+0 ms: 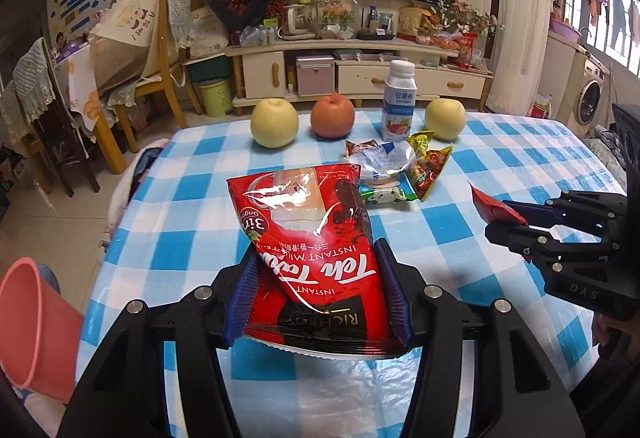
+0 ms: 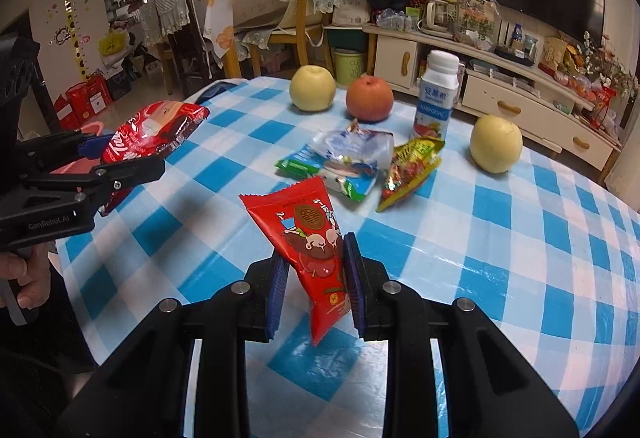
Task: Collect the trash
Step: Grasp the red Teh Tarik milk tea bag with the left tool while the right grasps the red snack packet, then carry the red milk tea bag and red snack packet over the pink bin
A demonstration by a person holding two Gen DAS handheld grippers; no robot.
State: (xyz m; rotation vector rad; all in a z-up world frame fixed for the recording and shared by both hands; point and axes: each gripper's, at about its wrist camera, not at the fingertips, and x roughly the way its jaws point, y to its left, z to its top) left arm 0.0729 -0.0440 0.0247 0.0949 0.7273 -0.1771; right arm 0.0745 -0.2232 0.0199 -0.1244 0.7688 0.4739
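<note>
My left gripper [image 1: 318, 292] is shut on a large red milk-tea packet [image 1: 304, 230] and holds it above the checked table [image 1: 192, 230]. It also shows at the left of the right wrist view [image 2: 132, 162], with the packet [image 2: 156, 130]. My right gripper [image 2: 314, 288] is shut on a small red snack wrapper [image 2: 308, 234], held above the table [image 2: 500, 258]. It shows at the right of the left wrist view [image 1: 506, 222], with the wrapper [image 1: 490, 208]. A pile of loose wrappers [image 1: 396, 170] [image 2: 360, 162] lies mid-table.
Two yellow pears [image 1: 275, 123] [image 1: 445, 118], a red apple [image 1: 333, 117] and a white yogurt bottle [image 1: 400, 102] stand along the table's far edge. A pink bin [image 1: 34, 330] stands off the table's left edge. Chairs and a TV cabinet stand beyond.
</note>
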